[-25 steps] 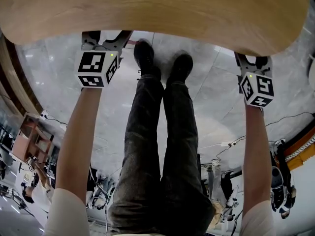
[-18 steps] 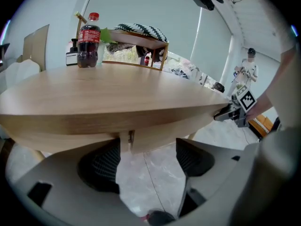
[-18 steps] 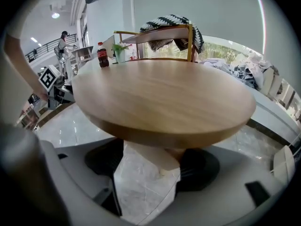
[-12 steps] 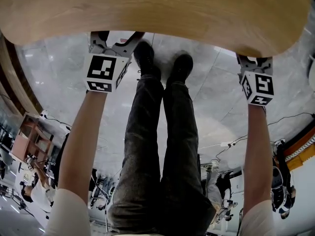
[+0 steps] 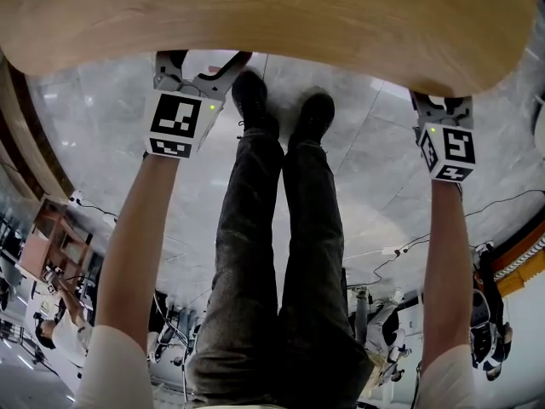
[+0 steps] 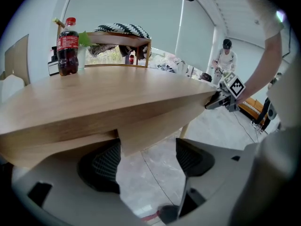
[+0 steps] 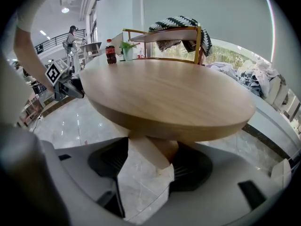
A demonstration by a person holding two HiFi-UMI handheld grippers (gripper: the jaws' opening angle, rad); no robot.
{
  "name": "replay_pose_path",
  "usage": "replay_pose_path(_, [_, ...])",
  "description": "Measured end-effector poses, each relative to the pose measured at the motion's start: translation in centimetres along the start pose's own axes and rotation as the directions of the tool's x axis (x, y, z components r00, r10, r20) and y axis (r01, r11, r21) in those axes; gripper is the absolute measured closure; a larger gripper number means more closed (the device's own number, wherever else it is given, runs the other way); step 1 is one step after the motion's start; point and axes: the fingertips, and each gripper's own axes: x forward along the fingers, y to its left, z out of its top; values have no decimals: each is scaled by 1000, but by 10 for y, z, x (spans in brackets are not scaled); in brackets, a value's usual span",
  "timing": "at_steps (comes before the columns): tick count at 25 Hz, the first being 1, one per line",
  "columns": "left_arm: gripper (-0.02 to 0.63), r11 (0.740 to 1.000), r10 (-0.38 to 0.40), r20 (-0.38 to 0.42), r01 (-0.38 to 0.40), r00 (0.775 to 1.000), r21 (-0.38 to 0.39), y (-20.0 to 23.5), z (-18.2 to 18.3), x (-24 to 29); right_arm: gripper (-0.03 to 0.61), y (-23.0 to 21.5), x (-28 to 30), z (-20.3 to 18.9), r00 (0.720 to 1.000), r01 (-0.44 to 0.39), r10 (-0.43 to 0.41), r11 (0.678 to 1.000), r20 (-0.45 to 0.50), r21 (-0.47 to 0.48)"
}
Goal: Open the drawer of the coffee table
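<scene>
A round wooden coffee table (image 5: 255, 15) fills the top of the head view. Both grippers reach under its near edge, so their tips are hidden there. My left gripper (image 5: 194, 62) (image 6: 148, 161) is open, and a pale wooden panel (image 6: 155, 121) under the tabletop hangs just by its left pad. My right gripper (image 5: 438, 105) (image 7: 148, 166) is open at the table's right side. Its jaws have just been closing, with a slanted wooden piece (image 7: 150, 152) under the top between them. Floor shows between that piece and the left pad. I cannot make out a drawer front for certain.
A cola bottle (image 6: 67, 46) and a small potted plant (image 7: 127, 51) stand at the far side of the tabletop. Behind them is a wooden frame draped with a striped cloth (image 7: 181, 25). The person's legs (image 5: 272, 228) stand between the grippers on a marble floor. Another person (image 6: 225, 58) is far off.
My left gripper has shifted right along the table edge and rolled a little. The right gripper has stayed where it was.
</scene>
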Motion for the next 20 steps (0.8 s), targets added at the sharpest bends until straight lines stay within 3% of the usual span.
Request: replay_pose_path(20, [249, 1000, -6, -31, 6, 999, -15, -26, -27, -37, 304, 35, -32, -26, 999, -35, 36, 999, -31, 9])
